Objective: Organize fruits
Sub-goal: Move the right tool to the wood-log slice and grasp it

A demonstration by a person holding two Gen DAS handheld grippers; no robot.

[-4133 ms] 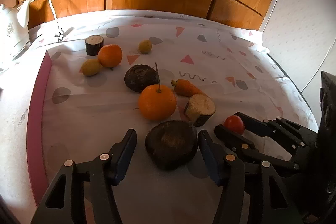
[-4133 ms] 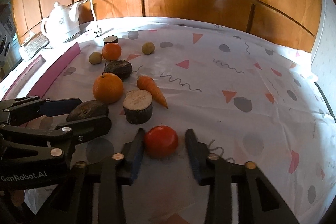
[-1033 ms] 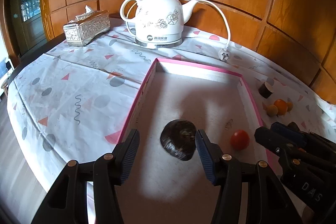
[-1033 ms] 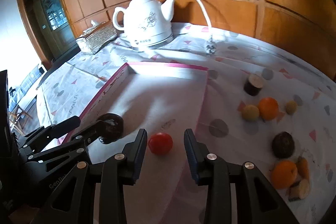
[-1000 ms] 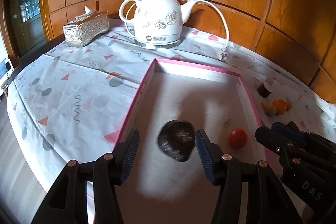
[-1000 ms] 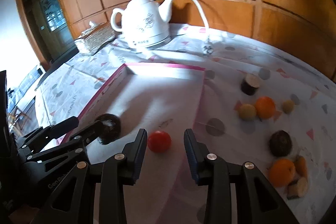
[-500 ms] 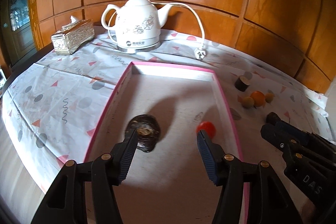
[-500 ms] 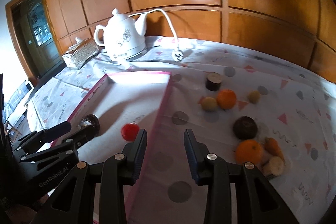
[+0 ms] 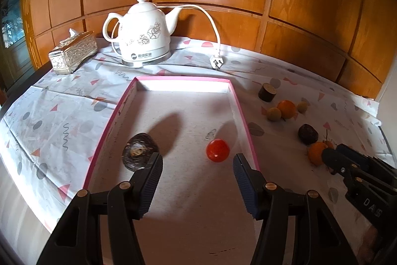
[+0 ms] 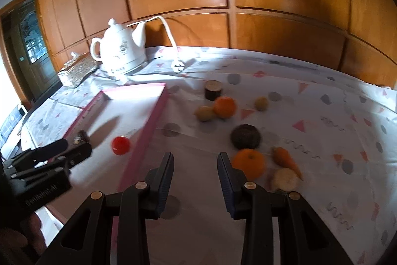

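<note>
1. Two items now released inside the pink-rimmed tray (image 9: 244, 121): a dark round fruit (image 9: 139, 151) at about 8 o'clock of the tray floor, a red tomato (image 9: 217, 150) at about 4 o'clock, near the right rim but not touching it. A second ago each sat between its own tongs; four seconds ago both lay on the cloth among the other produce.
2. Meaning for the task, as a judgement: first pair delivered, sorting barely begun, most pieces left outside.
3. Waiting on the tablecloth (image 10: 310, 101), to the 3 o'clock side of the tray: a large orange (image 10: 248, 163), a carrot (image 10: 285, 157) just beside it, a pale cut stump (image 10: 284, 178), a second dark fruit (image 10: 245, 136), a smaller orange (image 10: 224, 106) touching a yellowish fruit (image 10: 204, 113), another small yellow one (image 10: 261, 103), and a dark cut cylinder (image 10: 213, 90).
4. Left gripper (image 9: 197, 174): pulled back toward 6 o'clock of the tray, tongs spread wide and empty, dark fruit just off the left fingertip, tomato ahead inside the gap's line.
5. Right gripper (image 10: 194, 174): swung off the tray toward 3 o'clock, above bare cloth past the pink rim, tongs parted at a middling width, nothing held, large orange just beyond the right finger.
6. Likely next, as a guess: right tongs onto that large orange.
7. Background only: white kettle (image 9: 142, 35), tissue box (image 9: 73, 52).
</note>
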